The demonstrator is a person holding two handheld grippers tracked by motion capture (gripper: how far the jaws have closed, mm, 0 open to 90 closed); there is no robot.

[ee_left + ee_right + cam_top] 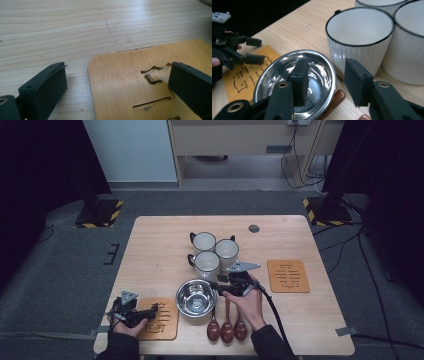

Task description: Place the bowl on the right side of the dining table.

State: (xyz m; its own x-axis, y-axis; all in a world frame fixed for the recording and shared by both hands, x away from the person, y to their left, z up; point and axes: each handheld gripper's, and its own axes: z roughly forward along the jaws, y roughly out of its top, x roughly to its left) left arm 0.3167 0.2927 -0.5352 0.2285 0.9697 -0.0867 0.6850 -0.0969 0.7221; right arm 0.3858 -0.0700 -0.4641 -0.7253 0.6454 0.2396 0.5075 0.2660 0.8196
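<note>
Shiny steel bowl [294, 82], round and shallow, mirrors the right hand-held gripper [325, 82].

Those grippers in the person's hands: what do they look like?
Both are black hand tools. The left gripper and right gripper each carry a grey three-cornered plate on top and end in two blocky black jaws. A black cable trails from the right one. The person wears dark sleeves.

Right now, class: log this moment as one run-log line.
right tongs: open, straddling steel bowl rim | left tongs: open over bamboo coaster | mugs: untouched
</note>
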